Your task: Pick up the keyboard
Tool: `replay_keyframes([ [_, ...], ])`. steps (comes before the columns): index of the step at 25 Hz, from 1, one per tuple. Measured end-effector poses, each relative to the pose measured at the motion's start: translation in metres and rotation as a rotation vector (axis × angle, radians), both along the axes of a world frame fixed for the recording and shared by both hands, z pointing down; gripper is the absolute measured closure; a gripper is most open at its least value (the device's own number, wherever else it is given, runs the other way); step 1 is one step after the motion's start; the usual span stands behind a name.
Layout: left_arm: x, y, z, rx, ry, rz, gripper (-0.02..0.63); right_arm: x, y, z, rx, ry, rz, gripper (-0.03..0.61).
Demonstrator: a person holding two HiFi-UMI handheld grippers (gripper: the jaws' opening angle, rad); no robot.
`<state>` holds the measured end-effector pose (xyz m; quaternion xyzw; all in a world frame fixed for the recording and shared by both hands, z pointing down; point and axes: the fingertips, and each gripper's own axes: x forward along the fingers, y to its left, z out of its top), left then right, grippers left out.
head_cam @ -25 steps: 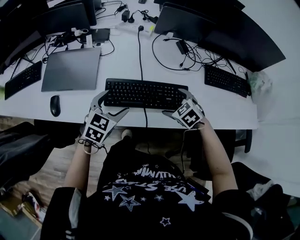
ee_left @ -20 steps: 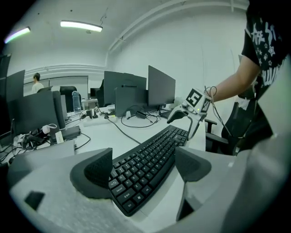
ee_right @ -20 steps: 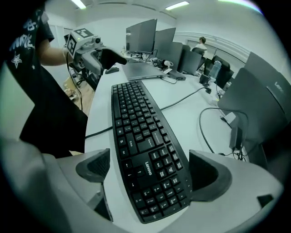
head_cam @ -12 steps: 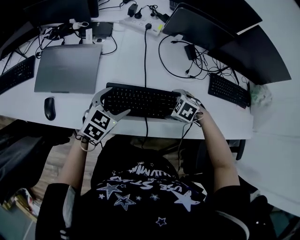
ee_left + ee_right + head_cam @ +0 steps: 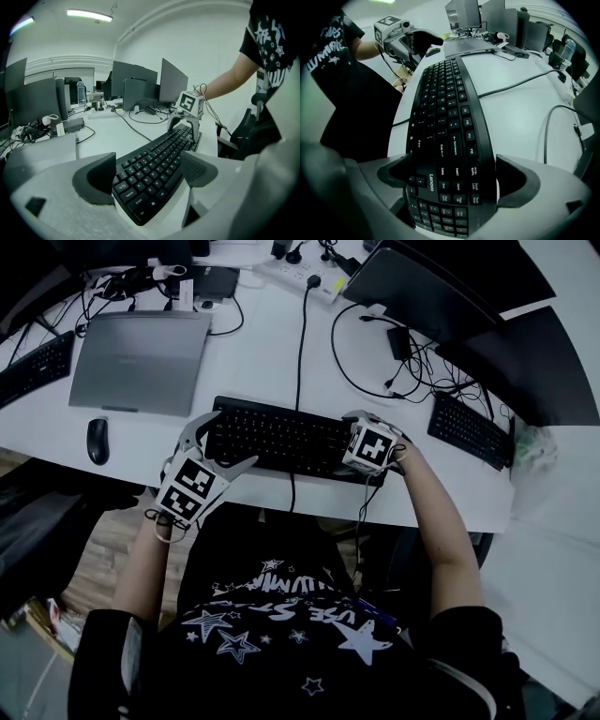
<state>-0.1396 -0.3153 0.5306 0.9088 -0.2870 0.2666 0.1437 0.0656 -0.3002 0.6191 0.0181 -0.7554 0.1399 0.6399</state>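
Desk (image 5: 253, 343) bears keyboard (image 5: 277, 439), left gripper (image 5: 150, 173) and right gripper (image 5: 454, 176) fingers spread astride it.

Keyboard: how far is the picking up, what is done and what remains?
Done: the left gripper and the right gripper each straddle one end of the keyboard. In hand: the grip; both pairs of jaws stand apart, not yet clamped. Left: clamp and lift; it seems to lie on the table.

The head view is looking steeply down from above onto the desk (image 5: 262, 362). The left gripper view is sitting low at the left end of the keyboard (image 5: 159, 168), looking along it. The right gripper view is facing back from the opposite end, closer in. All three are sharing the keyboard.
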Motion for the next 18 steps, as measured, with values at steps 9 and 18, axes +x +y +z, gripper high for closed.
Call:
replay_keyframes([
  [9,0.023,0.009,0.000,-0.018,-0.052,-0.060,0.190,0.018,-0.001,0.063,-0.003,0.024,-0.025,0.023],
  [18,0.045,0.008,-0.005,0.027,-0.129,-0.026,0.190,0.010,0.000,0.052,0.038,-0.066,-0.032,0.029],
])
